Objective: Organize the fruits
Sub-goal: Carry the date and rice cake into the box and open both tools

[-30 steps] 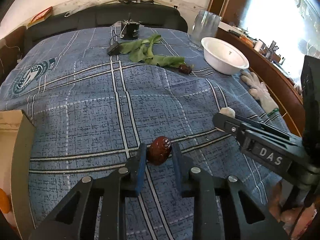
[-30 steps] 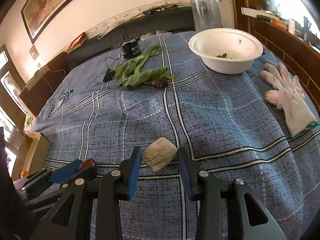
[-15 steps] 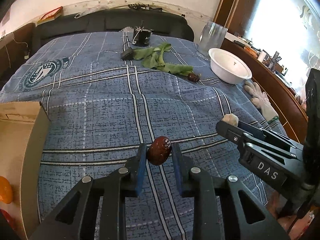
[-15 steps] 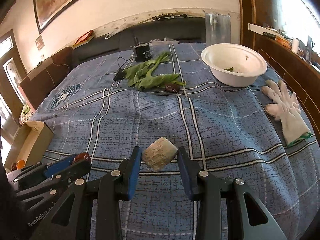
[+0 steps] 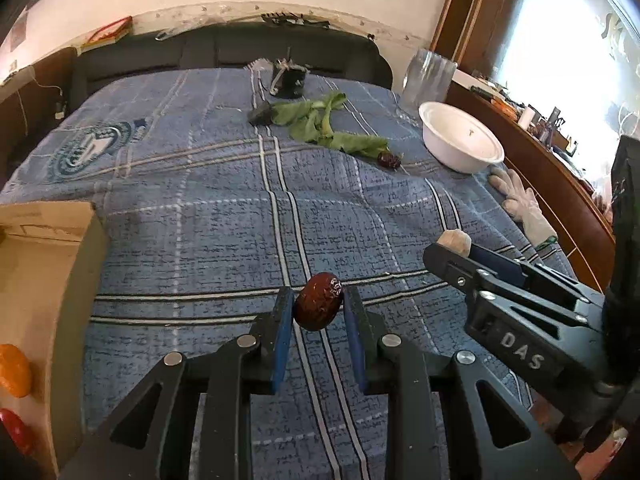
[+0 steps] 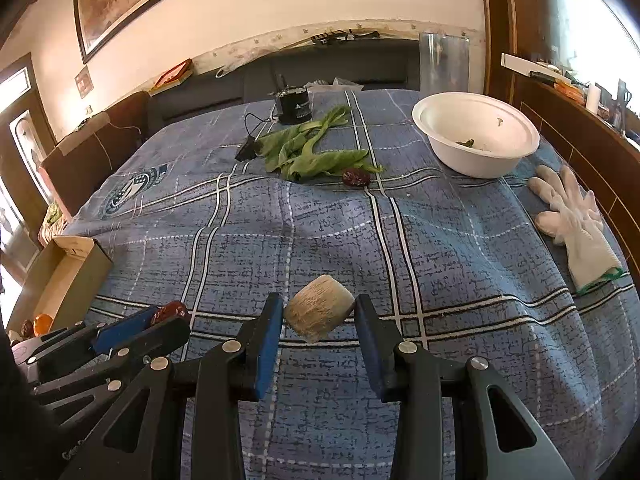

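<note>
My left gripper is shut on a dark red jujube and holds it above the blue plaid cloth. My right gripper is shut on a pale beige cut piece, also held above the cloth. The right gripper shows in the left wrist view, to the right of the left one. The left gripper shows in the right wrist view at lower left. A second jujube lies by the green leaves. A cardboard box at left holds an orange fruit and a red one.
A white bowl stands at the far right, with a clear jar behind it. A white glove lies at the right edge. A black device with a cable sits at the back.
Both grippers have pulled back and left, still holding their items. The cardboard box has come further into view at left in the left wrist view.
</note>
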Motion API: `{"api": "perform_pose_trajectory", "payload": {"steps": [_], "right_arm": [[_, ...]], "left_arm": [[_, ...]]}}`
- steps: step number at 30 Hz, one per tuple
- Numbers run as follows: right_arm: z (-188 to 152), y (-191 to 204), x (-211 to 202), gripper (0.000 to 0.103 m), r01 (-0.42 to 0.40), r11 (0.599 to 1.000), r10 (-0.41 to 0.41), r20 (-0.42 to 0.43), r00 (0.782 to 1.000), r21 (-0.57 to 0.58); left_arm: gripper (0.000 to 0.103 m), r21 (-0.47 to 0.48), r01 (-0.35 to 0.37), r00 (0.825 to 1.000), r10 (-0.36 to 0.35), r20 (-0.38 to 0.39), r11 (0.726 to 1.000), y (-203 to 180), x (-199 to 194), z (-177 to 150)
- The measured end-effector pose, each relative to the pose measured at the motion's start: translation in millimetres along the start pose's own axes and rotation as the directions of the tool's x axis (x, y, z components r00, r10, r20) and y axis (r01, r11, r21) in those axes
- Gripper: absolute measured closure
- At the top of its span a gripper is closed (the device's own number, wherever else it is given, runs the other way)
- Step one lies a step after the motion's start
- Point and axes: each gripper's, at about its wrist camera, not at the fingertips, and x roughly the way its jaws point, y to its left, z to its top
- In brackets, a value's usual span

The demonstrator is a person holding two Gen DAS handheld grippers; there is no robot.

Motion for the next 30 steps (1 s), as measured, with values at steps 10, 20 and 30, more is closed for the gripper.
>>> {"api": "perform_pose_trajectory", "payload": {"steps": [10, 20, 30], "right_arm": [[-10.0, 31.4, -36.0, 0.063, -0.107, 0.994, 0.107, 0.005, 0.994, -0.011], [-39.0, 102.8, -71.5, 0.062, -0.222, 0.971, 0.222, -0.015, 0.975, -0.093], [-59.9, 153.9, -88.8, 0.062, -0.266, 0.949, 0.266, -0.023, 0.964, -0.166]], "left_arm": [[0.079, -0.08, -0.061, 0.99, 0.071, 0.118, 0.995, 40.8, -107.2, -35.7], [0.078, -0.291, -0.219, 0.941, 0.28, 0.19, 0.931, 109.2, -189.6, -76.4], [0.078, -0.312, -0.321, 0.889, 0.398, 0.227, 0.894, 122.0, -225.0, -95.3]]}}
